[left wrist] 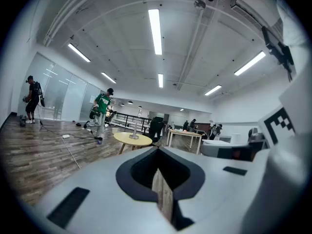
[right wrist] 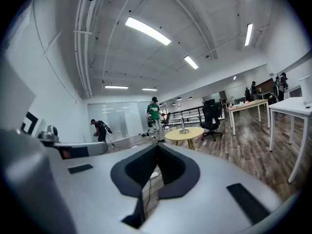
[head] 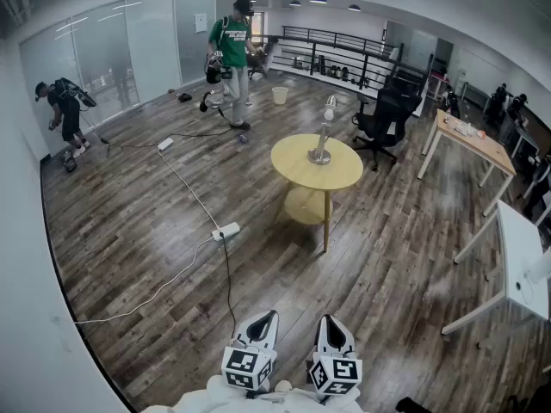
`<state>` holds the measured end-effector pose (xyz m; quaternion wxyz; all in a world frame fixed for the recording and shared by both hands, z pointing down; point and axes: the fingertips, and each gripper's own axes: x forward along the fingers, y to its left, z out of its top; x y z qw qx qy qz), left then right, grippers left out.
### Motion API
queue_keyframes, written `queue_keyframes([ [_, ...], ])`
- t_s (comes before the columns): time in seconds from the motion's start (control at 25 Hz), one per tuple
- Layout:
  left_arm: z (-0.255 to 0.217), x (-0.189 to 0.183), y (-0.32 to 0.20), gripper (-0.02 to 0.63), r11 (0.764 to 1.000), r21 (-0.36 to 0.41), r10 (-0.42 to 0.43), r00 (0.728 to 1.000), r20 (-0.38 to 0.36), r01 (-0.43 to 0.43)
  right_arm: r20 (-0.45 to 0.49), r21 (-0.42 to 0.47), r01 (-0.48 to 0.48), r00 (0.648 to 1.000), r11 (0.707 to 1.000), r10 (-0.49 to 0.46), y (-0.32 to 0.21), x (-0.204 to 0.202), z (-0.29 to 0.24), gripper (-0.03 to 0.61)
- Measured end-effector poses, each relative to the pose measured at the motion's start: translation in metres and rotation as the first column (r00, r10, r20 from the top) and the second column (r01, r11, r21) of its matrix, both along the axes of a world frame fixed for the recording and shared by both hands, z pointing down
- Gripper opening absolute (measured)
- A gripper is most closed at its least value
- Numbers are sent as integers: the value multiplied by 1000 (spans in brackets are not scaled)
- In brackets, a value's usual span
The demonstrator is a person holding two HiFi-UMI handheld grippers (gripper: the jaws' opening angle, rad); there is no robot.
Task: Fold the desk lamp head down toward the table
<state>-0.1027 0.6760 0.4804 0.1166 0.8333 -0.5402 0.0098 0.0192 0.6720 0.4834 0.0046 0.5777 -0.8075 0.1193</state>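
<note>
Open office, desks (head: 469,140), swivel chair (head: 383,114) (glass partitions (head: 129,41))

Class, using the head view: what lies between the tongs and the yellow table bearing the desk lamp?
In the head view, only bare wood floor reaches up to the table; a white power strip and its cable lie left of that stretch.

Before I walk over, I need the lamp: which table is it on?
The round yellow table mid-room; the lamp stands on it. The wooden desk and white desk at right are rectangular.
</note>
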Motion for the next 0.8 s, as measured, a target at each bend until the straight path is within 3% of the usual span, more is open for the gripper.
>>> queue_keyframes([
  [0.8,-13,63,-87,-3,999,37,5,999,38,-7,-8,84,-22,1000,996,23,-81,71,-22,12],
])
